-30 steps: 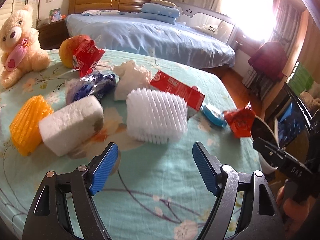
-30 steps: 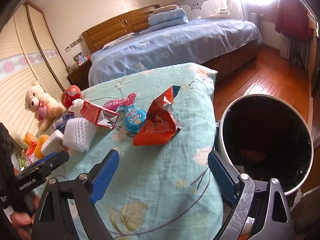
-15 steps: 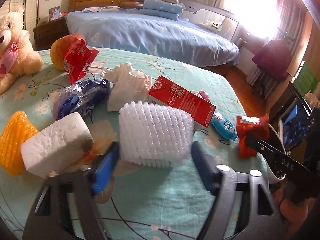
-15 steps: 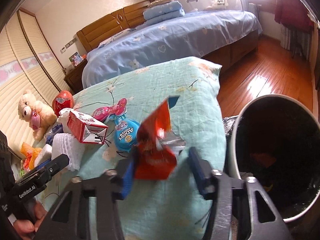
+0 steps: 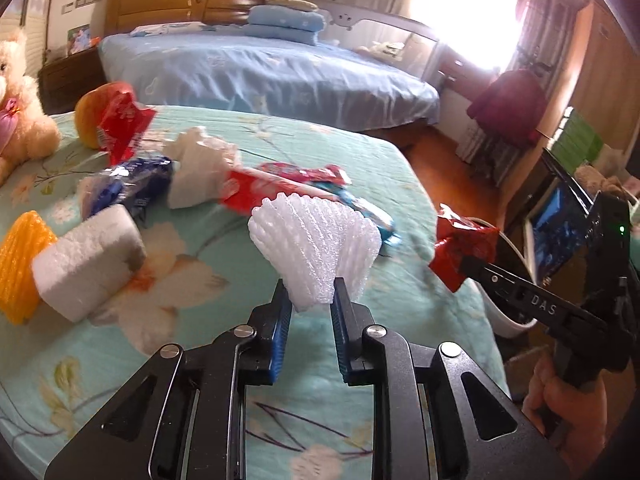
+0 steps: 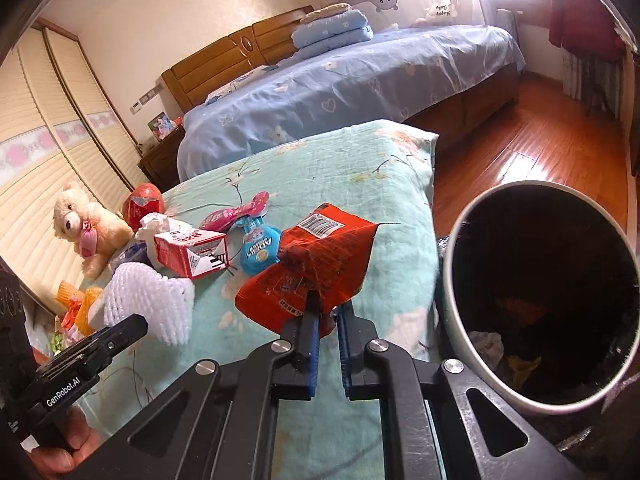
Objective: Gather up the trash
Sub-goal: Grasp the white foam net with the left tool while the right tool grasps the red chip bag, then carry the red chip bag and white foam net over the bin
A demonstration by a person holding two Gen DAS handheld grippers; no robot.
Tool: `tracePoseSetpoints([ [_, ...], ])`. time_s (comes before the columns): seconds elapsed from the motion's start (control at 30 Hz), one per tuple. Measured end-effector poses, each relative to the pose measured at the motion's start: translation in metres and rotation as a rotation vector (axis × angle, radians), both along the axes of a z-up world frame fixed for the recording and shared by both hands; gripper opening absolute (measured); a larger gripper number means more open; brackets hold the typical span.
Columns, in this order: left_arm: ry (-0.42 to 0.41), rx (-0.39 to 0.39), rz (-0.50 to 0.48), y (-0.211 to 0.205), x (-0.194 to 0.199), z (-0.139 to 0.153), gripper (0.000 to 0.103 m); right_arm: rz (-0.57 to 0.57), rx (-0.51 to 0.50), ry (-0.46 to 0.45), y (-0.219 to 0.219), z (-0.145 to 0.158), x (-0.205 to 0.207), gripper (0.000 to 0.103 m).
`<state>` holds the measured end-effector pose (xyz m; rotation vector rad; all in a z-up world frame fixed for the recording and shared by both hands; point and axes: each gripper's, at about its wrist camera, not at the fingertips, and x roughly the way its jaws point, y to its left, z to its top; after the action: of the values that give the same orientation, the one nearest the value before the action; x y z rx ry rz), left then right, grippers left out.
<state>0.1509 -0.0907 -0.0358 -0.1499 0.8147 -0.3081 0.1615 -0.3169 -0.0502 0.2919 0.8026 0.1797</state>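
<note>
- The left gripper has its jaws clamped on the lower edge of a white foam net; the net fans upward and forward from the pads, and looks lifted just clear of the bedspread.
- The right gripper has its jaws pressed together on the near corner of a red wrapper; the wrapper's long axis runs up and to the right from the pads, and it hangs above the bedspread's edge.
- The bin stands on the floor just beside the bed, to the right of the right gripper and lower than it. Its dark mouth faces up and already holds some scraps.
- That is the relation the next move turns on: the wrapper lies just left of the bin's rim, so a short swing right should put it over the opening. The right hand is much the nearer.
- The net has farther to go; from the left view only a sliver of the bin's white rim shows, beyond the right gripper and its wrapper.
- More trash lies on the bedspread: a red carton, a blue packet, a pink wrapper, a crumpled tissue, a white foam block.
- I judge the task well short of done, with two pieces in hand and neither yet released.
- Risk: the light net could catch on a pad at release.
</note>
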Motion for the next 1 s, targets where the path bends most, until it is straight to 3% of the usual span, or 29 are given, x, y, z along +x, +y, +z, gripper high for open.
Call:
tracePoseSetpoints([
  [1.0, -0.027, 0.063, -0.254, -0.112, -0.011, 0.014, 0.019, -0.153, -0.099, -0.027, -0.077, 0.013, -0.055, 0.008],
])
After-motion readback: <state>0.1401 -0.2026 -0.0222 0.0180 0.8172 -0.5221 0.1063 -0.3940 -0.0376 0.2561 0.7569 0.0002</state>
